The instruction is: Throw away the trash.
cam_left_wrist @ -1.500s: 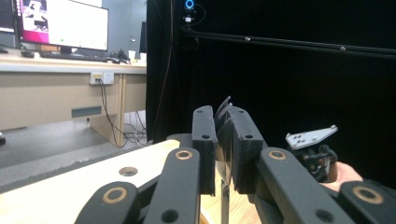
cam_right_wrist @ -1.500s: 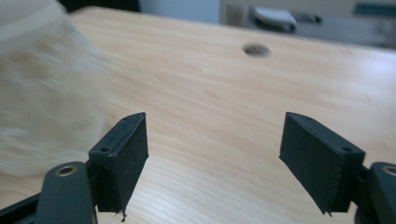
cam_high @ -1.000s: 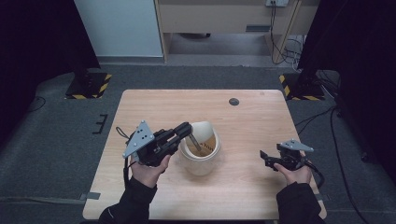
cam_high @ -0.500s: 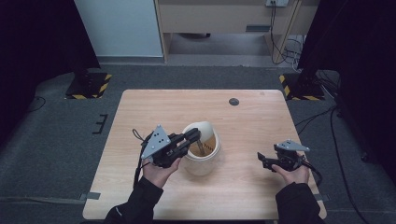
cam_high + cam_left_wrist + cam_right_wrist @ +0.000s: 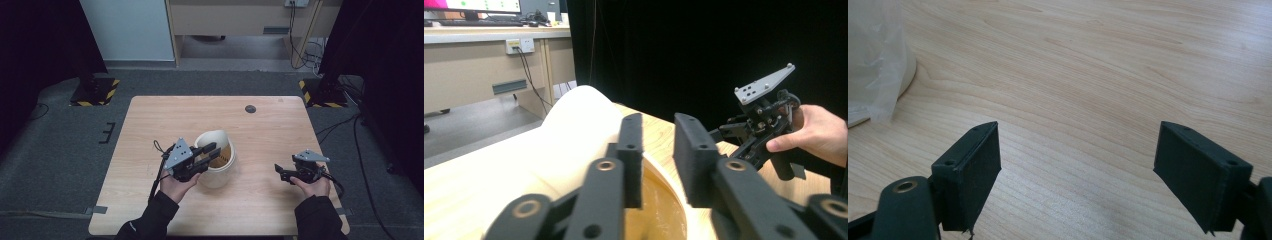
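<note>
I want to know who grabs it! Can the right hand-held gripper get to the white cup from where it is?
Probably yes. The right hand-held gripper is open, and bare table lies between it and the white cup. The left hand-held gripper is already over the cup's rim, though.

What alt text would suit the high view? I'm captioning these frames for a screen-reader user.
Seen from above, the left gripper reaches over the rim of a cream container near the middle of a light wooden table, its jaws a little apart. The right gripper, held low near the table's right edge, points toward the container.
</note>
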`<state>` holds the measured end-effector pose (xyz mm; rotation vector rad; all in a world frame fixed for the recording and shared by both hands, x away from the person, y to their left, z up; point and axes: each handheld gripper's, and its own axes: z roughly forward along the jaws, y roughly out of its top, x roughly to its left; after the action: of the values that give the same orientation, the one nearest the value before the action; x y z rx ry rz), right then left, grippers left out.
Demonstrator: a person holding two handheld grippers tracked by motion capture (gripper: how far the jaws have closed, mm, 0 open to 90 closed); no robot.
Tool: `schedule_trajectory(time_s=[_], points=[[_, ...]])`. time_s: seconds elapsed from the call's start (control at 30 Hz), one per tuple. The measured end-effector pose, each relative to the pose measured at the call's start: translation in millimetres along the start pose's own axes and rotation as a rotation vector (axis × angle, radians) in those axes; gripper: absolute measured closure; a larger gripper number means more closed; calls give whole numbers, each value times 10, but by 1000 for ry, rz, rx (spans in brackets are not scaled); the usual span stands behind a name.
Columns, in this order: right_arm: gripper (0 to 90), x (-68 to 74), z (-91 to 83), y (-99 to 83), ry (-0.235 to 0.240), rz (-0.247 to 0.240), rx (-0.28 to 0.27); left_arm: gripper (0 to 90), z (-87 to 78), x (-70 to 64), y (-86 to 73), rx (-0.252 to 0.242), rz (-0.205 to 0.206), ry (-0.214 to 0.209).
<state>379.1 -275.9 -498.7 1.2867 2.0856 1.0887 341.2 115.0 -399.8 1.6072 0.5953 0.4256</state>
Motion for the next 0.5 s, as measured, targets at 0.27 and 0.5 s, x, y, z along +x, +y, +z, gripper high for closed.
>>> schedule_trajectory(time_s=[0.27, 0.5], points=[[185, -13, -11, -9, -3, 5, 0, 550, -368, 103, 148, -48, -16, 68], [172, -14, -3, -16, -6, 4, 7, 407, -796, 426, -94, 36, -52, 186]])
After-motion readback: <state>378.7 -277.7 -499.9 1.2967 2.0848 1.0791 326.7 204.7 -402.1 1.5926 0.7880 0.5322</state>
